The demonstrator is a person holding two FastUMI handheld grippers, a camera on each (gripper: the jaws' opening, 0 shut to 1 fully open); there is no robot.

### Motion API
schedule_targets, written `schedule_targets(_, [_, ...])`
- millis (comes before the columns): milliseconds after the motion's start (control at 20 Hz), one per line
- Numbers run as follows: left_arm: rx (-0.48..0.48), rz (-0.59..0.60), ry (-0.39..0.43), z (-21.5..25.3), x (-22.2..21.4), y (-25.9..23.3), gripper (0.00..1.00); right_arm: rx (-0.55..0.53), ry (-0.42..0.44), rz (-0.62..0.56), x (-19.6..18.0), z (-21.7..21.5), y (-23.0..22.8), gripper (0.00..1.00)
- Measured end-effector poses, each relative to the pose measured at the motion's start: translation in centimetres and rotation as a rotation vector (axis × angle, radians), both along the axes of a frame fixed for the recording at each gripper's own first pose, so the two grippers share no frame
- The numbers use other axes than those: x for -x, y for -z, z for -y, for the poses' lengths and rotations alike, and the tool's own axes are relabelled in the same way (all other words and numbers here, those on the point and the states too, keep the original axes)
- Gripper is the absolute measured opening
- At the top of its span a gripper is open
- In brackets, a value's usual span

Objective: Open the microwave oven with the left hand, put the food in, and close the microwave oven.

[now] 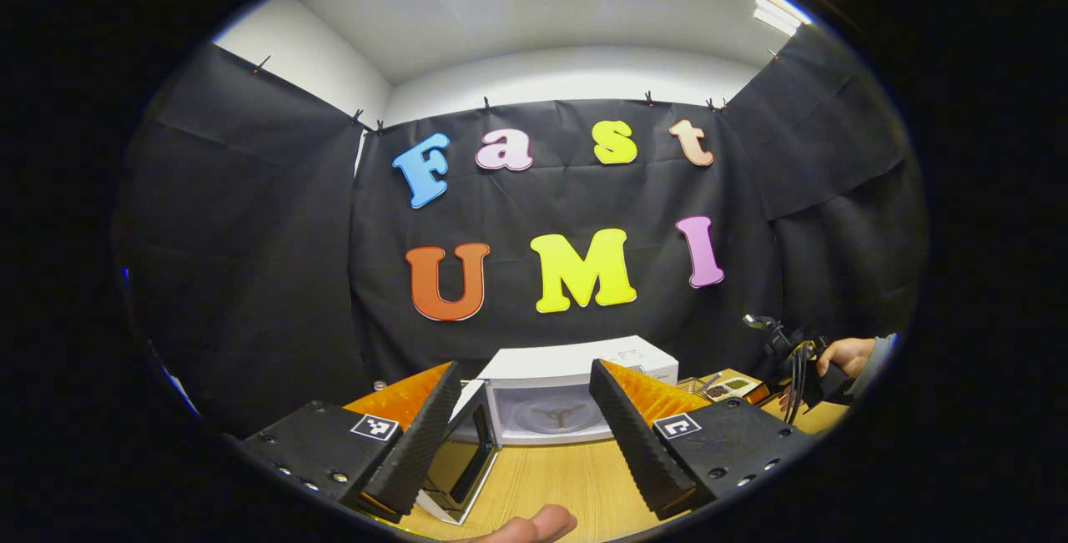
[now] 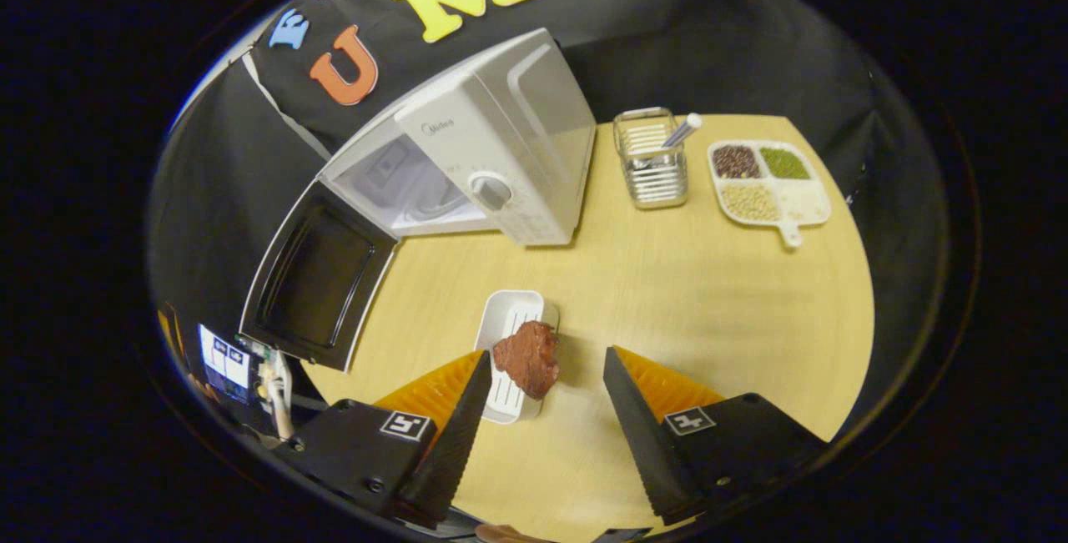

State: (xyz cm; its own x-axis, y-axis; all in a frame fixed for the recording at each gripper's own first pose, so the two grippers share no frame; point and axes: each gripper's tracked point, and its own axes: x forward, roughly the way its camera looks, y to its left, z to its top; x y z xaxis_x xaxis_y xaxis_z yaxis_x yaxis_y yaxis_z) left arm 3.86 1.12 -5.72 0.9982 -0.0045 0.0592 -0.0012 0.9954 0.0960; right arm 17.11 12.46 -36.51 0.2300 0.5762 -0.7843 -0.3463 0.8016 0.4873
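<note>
Standing open on the wooden table (image 2: 717,293), the white microwave (image 2: 501,151) has its dark-windowed door (image 2: 317,284) swung fully out.

We see the food (image 2: 527,357), a lumpy reddish-brown piece, lying on the near end of a white ribbed tray (image 2: 509,322) just in front of the microwave, apart from it. Our right gripper (image 2: 542,426) hangs above that tray with its fingers spread wide, holding nothing. In the left gripper view our left gripper (image 1: 524,434) faces the microwave's cavity, where we make out the bare turntable hub (image 1: 557,415); its fingers are also wide and empty. Beside the microwave, on the side away from the door, stand a wire basket (image 2: 652,161) and a divided dish of beans (image 2: 768,180).
</note>
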Motion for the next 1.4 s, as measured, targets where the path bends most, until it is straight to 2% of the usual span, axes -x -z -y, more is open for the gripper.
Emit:
schedule_targets(50, [0.004,0.001,-0.003,0.0,0.1,-0.1,0.95,-0.016,-0.013,-0.030,0.1,-0.2,0.7,0.75])
schedule_targets(150, [0.022,-0.008,0.002,0.1,0.4,0.3,0.95,-0.047,-0.035,-0.062,0.0,-0.6,1.8,0.69])
schedule_targets(200, [0.035,-0.008,0.011,0.3,0.5,0.3,0.95,-0.079,-0.045,-0.081,0.1,-1.1,2.2,0.63])
schedule_targets(250, [0.047,-0.008,0.022,0.5,0.6,0.2,0.95,-0.124,-0.047,-0.112,0.5,-1.7,2.2,0.54])
schedule_targets(300, [0.053,-0.010,0.025,0.4,0.9,0.2,0.95,-0.155,-0.043,-0.138,0.9,-2.0,2.5,0.28])
schedule_targets(350, [0.056,-0.013,0.025,0.2,1.0,0.3,0.95,-0.186,-0.044,-0.146,0.9,-2.1,2.2,0.13])
schedule_targets(400, [0.056,-0.011,0.025,0.1,1.0,0.4,0.95,-0.190,-0.048,-0.144,1.3,-2.0,1.9,0.17])
schedule_targets(450, [0.054,-0.011,0.027,0.1,1.2,0.4,0.95,-0.186,-0.050,-0.119,1.7,-1.9,1.5,0.14])
schedule_targets(500, [0.054,-0.008,0.026,0.0,1.3,0.4,0.95,-0.167,-0.052,-0.076,1.7,-1.7,0.9,0.04])
schedule_targets(550, [0.056,-0.006,0.027,-0.1,1.3,0.5,0.95,-0.136,-0.051,-0.024,1.8,-1.2,0.0,0.12])
schedule_targets(600, [0.060,-0.009,0.029,-0.1,1.3,0.6,0.95,-0.107,-0.051,0.033,1.6,-0.9,-1.1,0.12])
schedule_targets(650, [0.065,-0.015,0.032,-0.1,1.3,0.8,0.95,-0.078,-0.058,0.086,1.9,-0.7,-2.1,0.03])
schedule_targets(700, [0.066,-0.025,0.033,-0.2,1.3,1.1,0.95,-0.055,-0.061,0.134,2.0,-0.7,-3.1,0.03])
schedule_targets(750, [0.063,-0.043,0.027,-0.4,1.2,1.6,0.87,-0.028,-0.067,0.184,2.3,-0.7,-4.1,0.12])
schedule_targets(800, [0.060,-0.054,0.022,-0.6,1.2,1.7,0.95,-0.003,-0.074,0.232,2.6,-0.9,-5.1,0.12])
schedule_targets(850, [0.057,-0.059,0.019,-0.8,1.2,1.8,0.95,0.026,-0.083,0.282,3.0,-1.1,-5.8,0.12])
schedule_targets(900, [0.053,-0.061,0.018,-0.9,1.2,1.9,0.95,0.055,-0.092,0.325,3.5,-1.5,-6.3,0.03])
schedule_targets(950, [0.051,-0.061,0.020,-0.9,1.3,2.0,0.95,0.085,-0.106,0.368,4.0,-2.0,-6.8,0.12])
schedule_targets(1000, [0.051,-0.062,0.023,-1.0,1.5,2.1,0.87,0.119,-0.119,0.415,4.4,-2.5,-7.1,0.12])
schedule_targets(1050, [0.053,-0.062,0.024,-1.2,1.7,2.0,0.95,0.148,-0.130,0.459,4.7,-3.2,-7.3,0.03])
schedule_targets(1350, [0.100,-0.086,0.041,-2.3,2.9,2.6,0.95,0.227,-0.092,0.633,5.1,-9.6,-7.6,0.04])
schedule_targets(1400, [0.108,-0.088,0.043,-2.4,3.2,2.6,0.87,0.229,-0.078,0.653,4.8,-10.8,-7.7,0.04])
